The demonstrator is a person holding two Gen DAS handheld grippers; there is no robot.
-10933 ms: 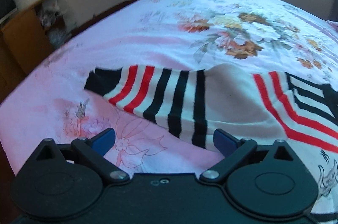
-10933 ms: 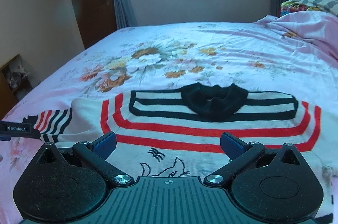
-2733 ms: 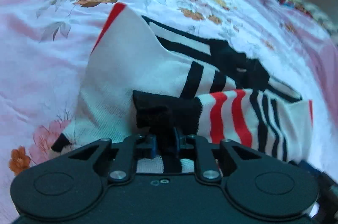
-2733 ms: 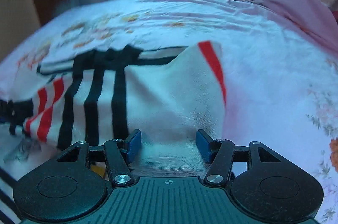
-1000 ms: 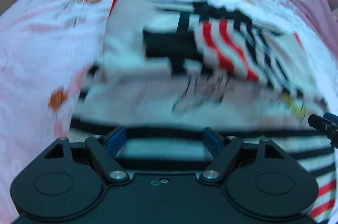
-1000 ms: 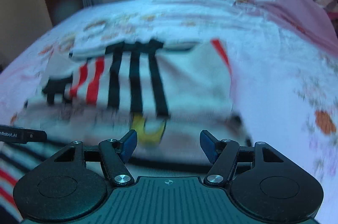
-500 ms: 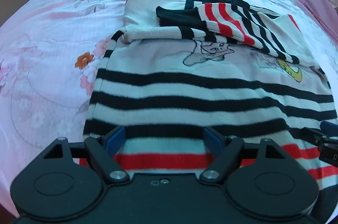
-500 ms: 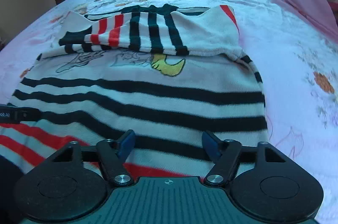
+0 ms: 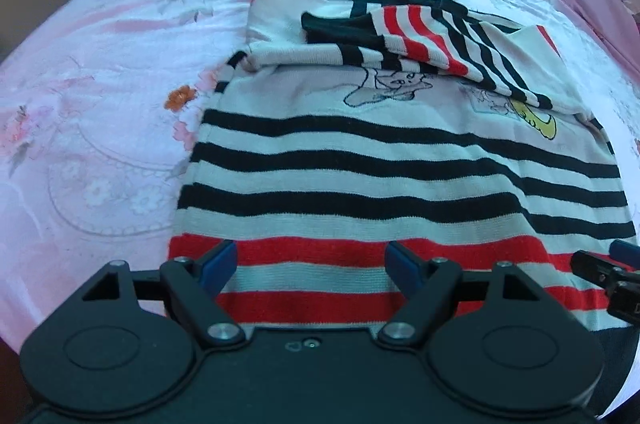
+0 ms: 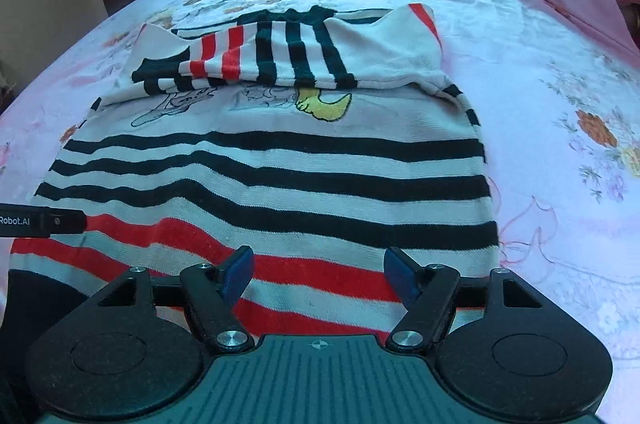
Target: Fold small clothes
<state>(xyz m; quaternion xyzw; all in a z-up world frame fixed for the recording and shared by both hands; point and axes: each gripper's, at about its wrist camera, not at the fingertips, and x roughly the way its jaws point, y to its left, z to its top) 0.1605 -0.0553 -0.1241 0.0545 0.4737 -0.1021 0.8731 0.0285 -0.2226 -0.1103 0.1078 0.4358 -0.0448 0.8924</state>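
While the sweater lies sleeves-folded on the bed | left tool spread, empty; right tool spread at 6 o'clock hem, jaws just widened, empty

left gripper: seen from its own wrist camera, pitched forward and downward. jaws stand wide apart. blue pads sit at about 10 and 2 o'clock of the black housing, nothing clamped between them.

right gripper: same forward-down pitch, jaws parted and having just been opening, no material pinched between the blue pads.

relative position: in the left wrist view, the tip of the right gripper enters at 3 o'clock. in the right wrist view, a black finger of the left gripper enters at 9 o'clock. the two units sit side by side, near each other, not touching.
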